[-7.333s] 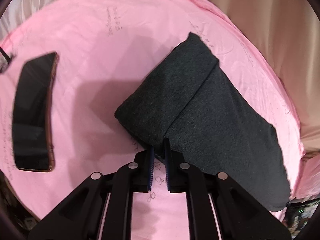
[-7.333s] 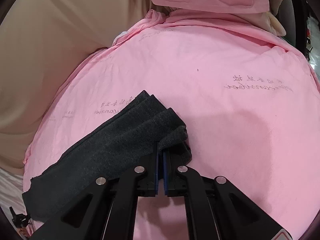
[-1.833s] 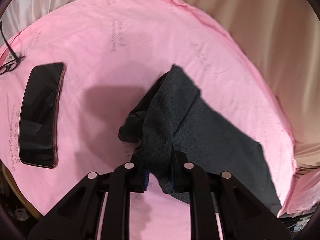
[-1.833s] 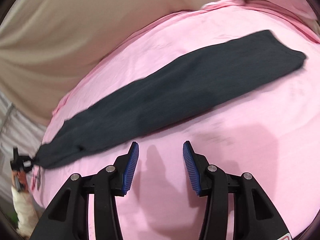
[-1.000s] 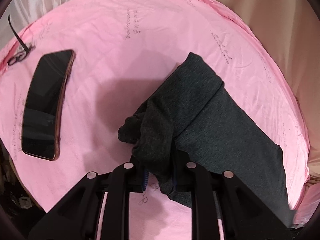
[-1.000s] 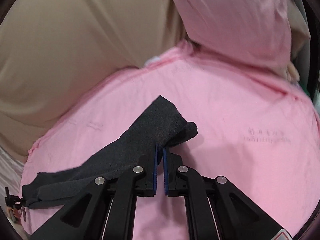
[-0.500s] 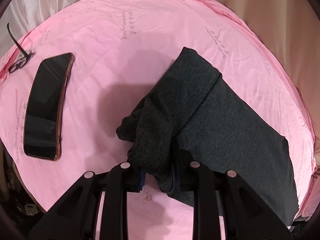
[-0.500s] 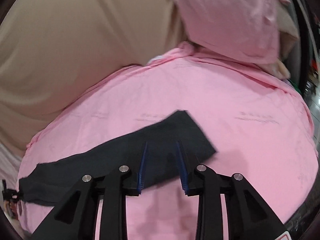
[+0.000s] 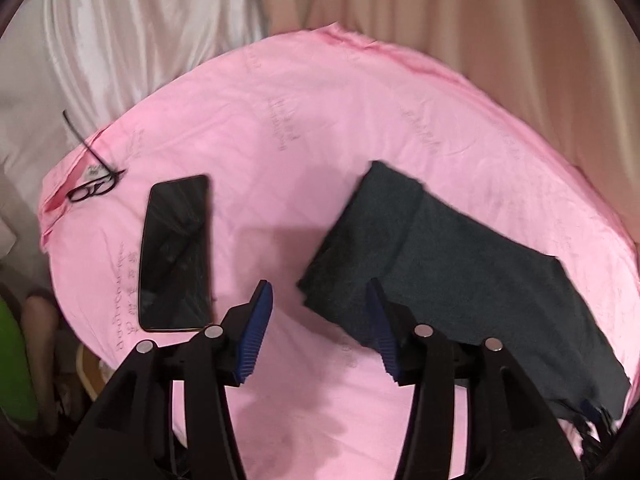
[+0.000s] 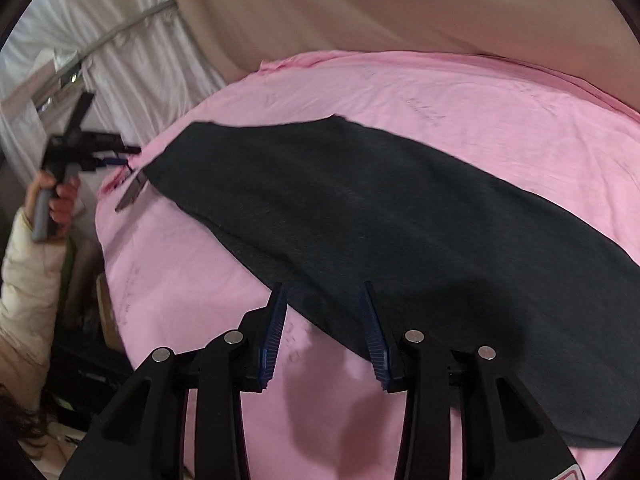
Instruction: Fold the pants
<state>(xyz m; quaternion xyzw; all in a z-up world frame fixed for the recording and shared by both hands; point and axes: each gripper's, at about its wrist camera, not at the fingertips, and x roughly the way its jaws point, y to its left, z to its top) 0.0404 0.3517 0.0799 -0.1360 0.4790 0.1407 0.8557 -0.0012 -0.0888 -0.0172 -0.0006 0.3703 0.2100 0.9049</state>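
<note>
Your left gripper [image 9: 318,328], black-armed with ribbed blue pads, hangs over the pink sheet-covered bed [image 9: 280,140] with its jaws opening; nothing is pressed between them, and only the near folded corner of the dark charcoal knit pants [image 9: 440,264] shows in the gap beside the right-hand pad. Your right gripper [image 10: 324,332] is the same build and its jaws are opening too, with bare pink sheet and the near edge of the pants between the pads but no grip on the cloth. The pants lie flat on the bed as a long dark band; in the left wrist view they run from a folded end near the middle of the bed off toward the lower right edge, and in the right wrist view they stretch from the lower right up toward the far left of the bed. Just left of your left gripper a black rectangular smartphone [image 9: 176,252] lies face up on the sheet, well apart from the pants. Farther out, at the bed's left edge, sit black-framed eyeglasses [image 9: 94,188]. In the right wrist view your left hand [image 10: 56,196], in a cream sleeve [image 10: 28,288], holds the other gripper's handle beyond the far end of the pants. White and beige draped curtains [image 9: 360,20] hang behind the bed.
</note>
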